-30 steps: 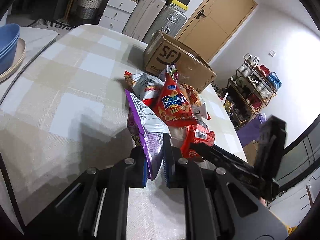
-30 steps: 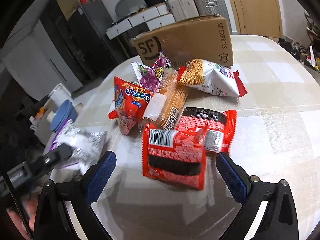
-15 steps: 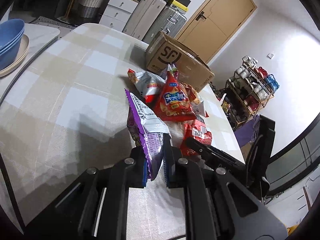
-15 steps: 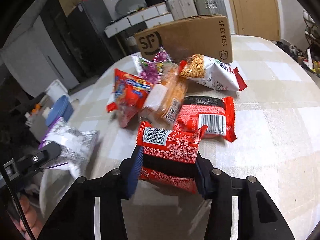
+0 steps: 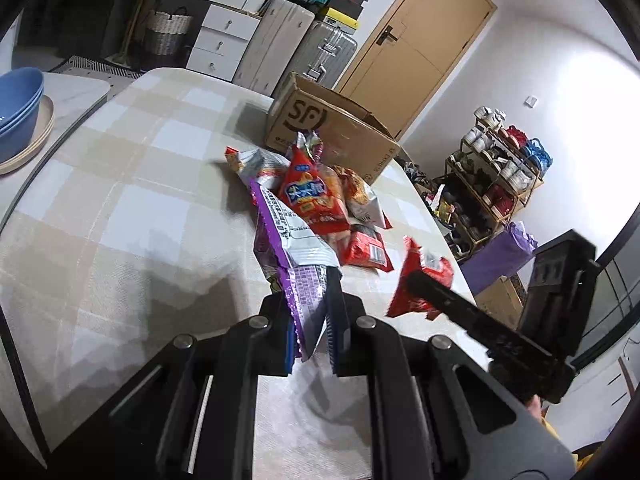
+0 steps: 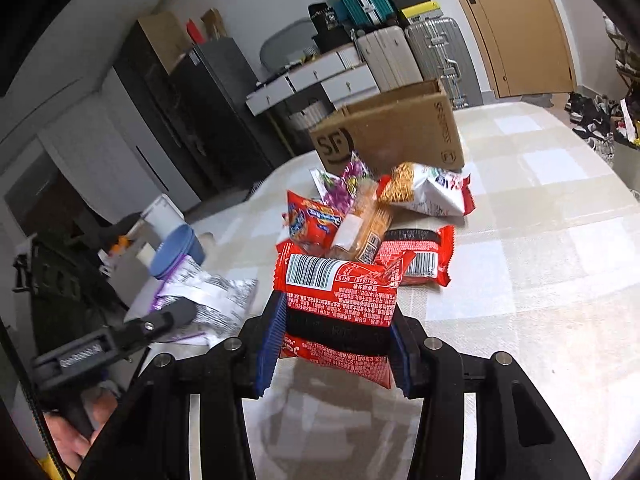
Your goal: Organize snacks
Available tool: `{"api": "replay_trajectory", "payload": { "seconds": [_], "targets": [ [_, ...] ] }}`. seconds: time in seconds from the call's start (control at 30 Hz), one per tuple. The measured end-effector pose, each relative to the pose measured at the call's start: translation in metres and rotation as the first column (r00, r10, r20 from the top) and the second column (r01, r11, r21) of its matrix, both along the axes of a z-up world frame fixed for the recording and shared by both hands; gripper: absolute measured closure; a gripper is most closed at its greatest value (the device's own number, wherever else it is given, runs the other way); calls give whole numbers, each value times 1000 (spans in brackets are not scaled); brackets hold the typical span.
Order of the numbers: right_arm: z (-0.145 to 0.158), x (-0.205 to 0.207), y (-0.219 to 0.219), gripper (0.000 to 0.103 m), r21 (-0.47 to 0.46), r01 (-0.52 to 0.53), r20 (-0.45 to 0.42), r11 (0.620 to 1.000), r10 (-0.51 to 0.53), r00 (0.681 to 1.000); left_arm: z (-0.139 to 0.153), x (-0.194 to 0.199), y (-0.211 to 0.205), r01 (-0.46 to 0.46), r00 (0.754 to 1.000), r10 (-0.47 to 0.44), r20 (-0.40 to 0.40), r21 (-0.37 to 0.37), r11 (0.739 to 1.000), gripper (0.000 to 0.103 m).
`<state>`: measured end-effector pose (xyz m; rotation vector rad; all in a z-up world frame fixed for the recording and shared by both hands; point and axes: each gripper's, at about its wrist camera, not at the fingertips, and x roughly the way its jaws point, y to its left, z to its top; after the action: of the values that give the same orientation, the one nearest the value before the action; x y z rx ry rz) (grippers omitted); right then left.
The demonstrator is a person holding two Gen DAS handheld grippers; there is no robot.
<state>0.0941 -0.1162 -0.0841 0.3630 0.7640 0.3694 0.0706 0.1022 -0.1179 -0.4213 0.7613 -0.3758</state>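
Observation:
My left gripper (image 5: pixel 310 332) is shut on a purple and silver snack bag (image 5: pixel 290 248) and holds it above the checked tablecloth. My right gripper (image 6: pixel 334 344) is shut on a red and black snack packet (image 6: pixel 340 300), lifted off the table; that packet also shows in the left wrist view (image 5: pixel 424 280). A pile of snacks lies ahead: a red chip bag (image 6: pixel 314 224), an orange cracker pack (image 6: pixel 366 224), a white noodle-snack bag (image 6: pixel 428 194) and a second red packet (image 6: pixel 420 256). An open SF cardboard box (image 6: pixel 392 136) stands behind the pile.
Blue bowls on a plate (image 5: pixel 18 116) sit on a side surface at the left. The table edge (image 5: pixel 24 192) curves along the left. Suitcases (image 5: pixel 288 44), drawers and a door stand behind the table. A rack of cups (image 5: pixel 500 168) stands at the right.
My right gripper closed on the red and black packet and lifted it off the table. My left gripper kept its hold on the purple bag, raised a little.

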Motion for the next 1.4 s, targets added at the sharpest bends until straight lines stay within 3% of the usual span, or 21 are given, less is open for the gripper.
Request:
{"api": "replay_trajectory", "payload": {
  "seconds": [0.33, 0.77, 1.07, 1.4],
  "targets": [
    [20, -33, -29, 56, 35, 9, 62, 999, -12, 998, 15, -24, -22, 24, 999, -25, 28, 47, 999, 94],
    [60, -38, -36, 56, 57, -15, 166, 998, 6, 986, 45, -22, -27, 48, 996, -52, 75, 59, 997, 95],
    [83, -8, -41, 56, 65, -27, 192, 998, 14, 981, 73, 11, -24, 62, 991, -69, 114, 59, 996, 94],
    [130, 76, -44, 56, 50, -88, 204, 995, 76, 976, 133, 80, -28, 101, 978, -112, 175, 74, 992, 94]
  ]
}}
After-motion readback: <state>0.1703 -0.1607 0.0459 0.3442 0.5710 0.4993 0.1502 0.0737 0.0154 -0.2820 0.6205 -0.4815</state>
